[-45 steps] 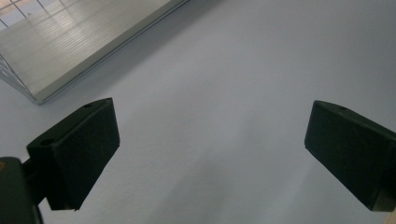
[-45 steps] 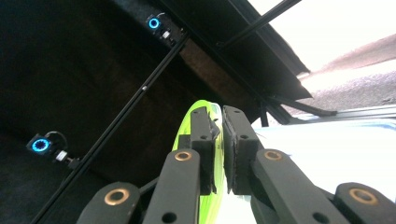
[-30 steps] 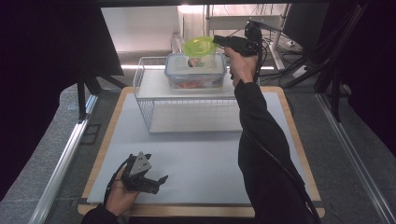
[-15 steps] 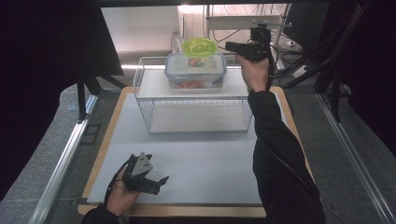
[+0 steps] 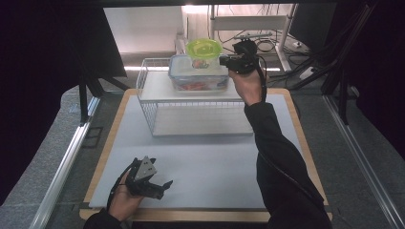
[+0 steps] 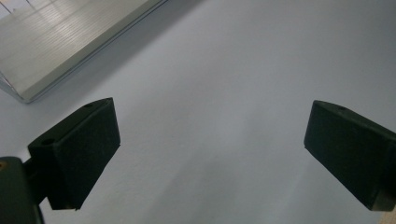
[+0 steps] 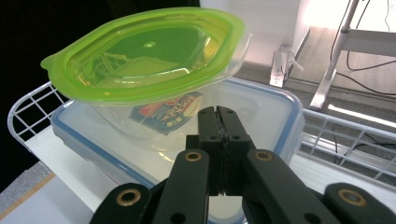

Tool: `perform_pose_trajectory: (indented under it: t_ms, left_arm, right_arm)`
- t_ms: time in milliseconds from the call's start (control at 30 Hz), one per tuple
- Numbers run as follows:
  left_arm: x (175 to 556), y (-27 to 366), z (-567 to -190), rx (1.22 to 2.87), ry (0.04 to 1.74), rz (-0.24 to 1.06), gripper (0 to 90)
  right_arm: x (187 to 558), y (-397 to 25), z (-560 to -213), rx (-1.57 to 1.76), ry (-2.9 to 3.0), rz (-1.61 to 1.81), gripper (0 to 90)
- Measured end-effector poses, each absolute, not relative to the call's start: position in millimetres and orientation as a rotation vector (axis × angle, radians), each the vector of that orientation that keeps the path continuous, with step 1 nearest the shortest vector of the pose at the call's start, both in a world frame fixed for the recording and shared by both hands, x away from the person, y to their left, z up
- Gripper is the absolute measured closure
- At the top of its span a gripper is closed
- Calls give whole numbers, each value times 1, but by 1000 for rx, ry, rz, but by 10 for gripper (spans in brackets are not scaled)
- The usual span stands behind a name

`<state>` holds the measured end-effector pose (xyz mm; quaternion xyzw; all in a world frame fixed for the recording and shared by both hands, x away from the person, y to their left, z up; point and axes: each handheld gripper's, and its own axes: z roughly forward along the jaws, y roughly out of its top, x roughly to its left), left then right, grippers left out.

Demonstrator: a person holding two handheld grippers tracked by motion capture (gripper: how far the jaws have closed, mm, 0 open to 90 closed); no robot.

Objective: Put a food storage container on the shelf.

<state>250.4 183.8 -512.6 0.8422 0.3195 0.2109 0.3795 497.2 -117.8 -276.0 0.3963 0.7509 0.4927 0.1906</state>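
Right gripper view: the right gripper (image 7: 218,122) jaws were pressed together, empty, just below the green-lidded tub (image 7: 149,60) stacked on the blue-rimmed container (image 7: 280,116). Light, thin, slippery plastic was judged; the rim should be gripped.

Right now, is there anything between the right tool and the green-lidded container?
Nothing visible. The right tool, jaws shut, points at the green-lidded container, which sits tilted on the blue-rimmed box on the wire rack. Only open air separates them.
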Motion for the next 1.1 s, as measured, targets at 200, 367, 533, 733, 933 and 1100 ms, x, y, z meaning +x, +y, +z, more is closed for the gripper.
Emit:
perform_pose_trajectory:
  t_ms: [200, 367, 533, 733, 933, 1100]
  left_arm:
    - [250, 183, -513, 2156, 813, 543, 33]
    - [251, 183, -513, 2155, 813, 542, 33]
    - [251, 183, -512, 2156, 814, 540, 33]
    - [250, 184, -512, 2153, 815, 541, 33]
    - [250, 183, -512, 2153, 815, 544, 33]
    - [250, 184, -512, 2150, 818, 542, 33]
  right_arm:
    - [496, -114, -279, 1109, 2127, 1400, 896]
    - [496, -112, -279, 1108, 2132, 1414, 896]
    - [495, -108, -279, 1100, 2143, 1428, 896]
    - [493, -107, -279, 1088, 2151, 1422, 888]
    - [486, -112, -284, 1050, 2163, 1427, 812]
    - [478, -116, -288, 1010, 2173, 1428, 679]
